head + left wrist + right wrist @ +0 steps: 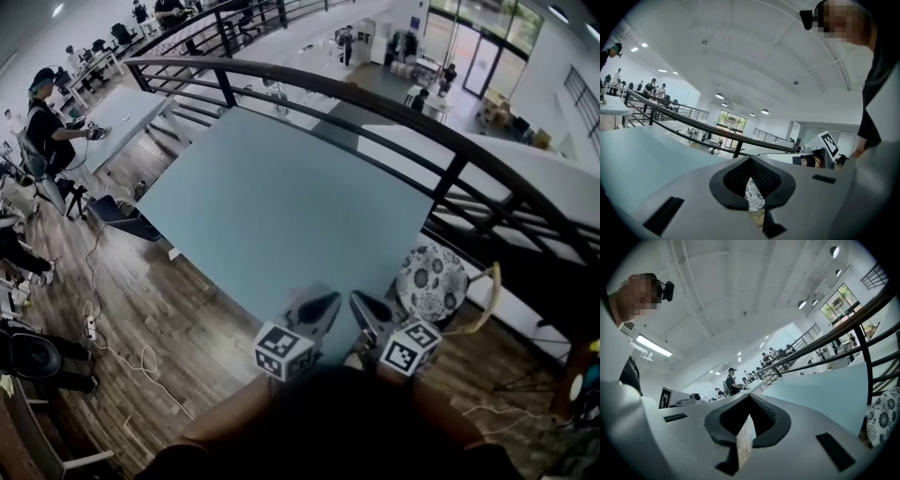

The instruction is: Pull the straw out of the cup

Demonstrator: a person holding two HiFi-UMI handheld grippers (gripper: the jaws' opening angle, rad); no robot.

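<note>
No cup and no straw show in any view. In the head view both grippers hang side by side over the near edge of the pale blue table point(281, 206), close to the person's body. My left gripper point(326, 304) and my right gripper point(360, 302) are both shut, with nothing between their jaws. The left gripper view has its jaws point(750, 158) meeting at the tips, and the right gripper's marker cube point(828, 142) beside them. In the right gripper view the jaws point(750, 397) are shut too, pointing along the table towards the railing.
A chair with a round patterned cushion point(431, 281) stands at the table's right corner, beside the right gripper. A dark metal railing point(450, 178) runs behind the table. At the far left a person point(42, 122) sits at another table. Cables lie on the wooden floor point(122, 352).
</note>
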